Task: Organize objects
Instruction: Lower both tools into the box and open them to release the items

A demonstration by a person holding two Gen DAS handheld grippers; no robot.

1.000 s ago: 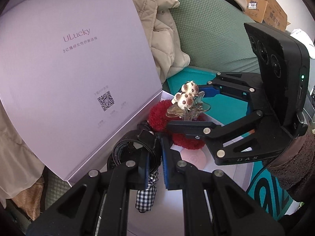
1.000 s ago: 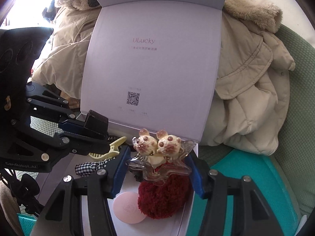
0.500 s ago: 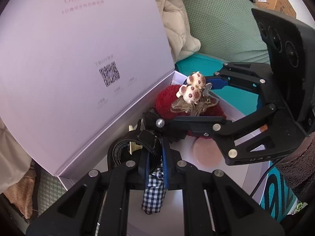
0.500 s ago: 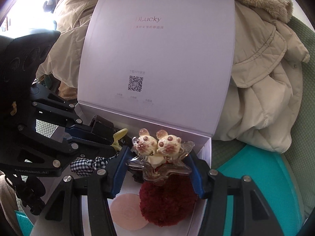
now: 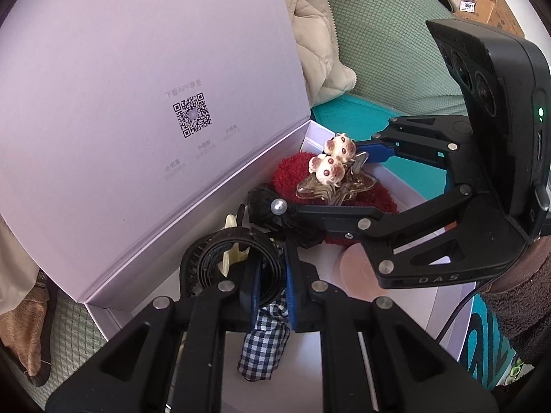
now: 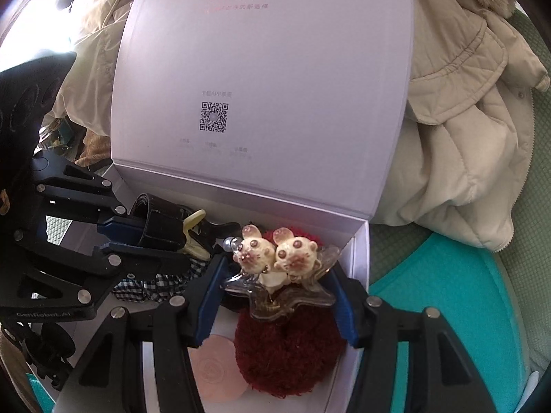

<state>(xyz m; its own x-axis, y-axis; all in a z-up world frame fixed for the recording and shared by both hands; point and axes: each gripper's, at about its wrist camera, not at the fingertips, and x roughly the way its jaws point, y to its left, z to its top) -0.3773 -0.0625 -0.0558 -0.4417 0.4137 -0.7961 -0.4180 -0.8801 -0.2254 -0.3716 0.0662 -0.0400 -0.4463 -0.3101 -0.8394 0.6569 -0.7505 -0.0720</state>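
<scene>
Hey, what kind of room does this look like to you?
Probably a home living room: a green quilted sofa, a beige padded coat thrown over it, and an open lilac gift box of hair accessories.

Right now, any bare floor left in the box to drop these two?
Crowded at the lid end: red pompom, yellow clip, gingham scrunchie. Bare white floor shows beside the pink disc, toward the near wall. Left claw grips a black band; right claw the mouse clip.
</scene>
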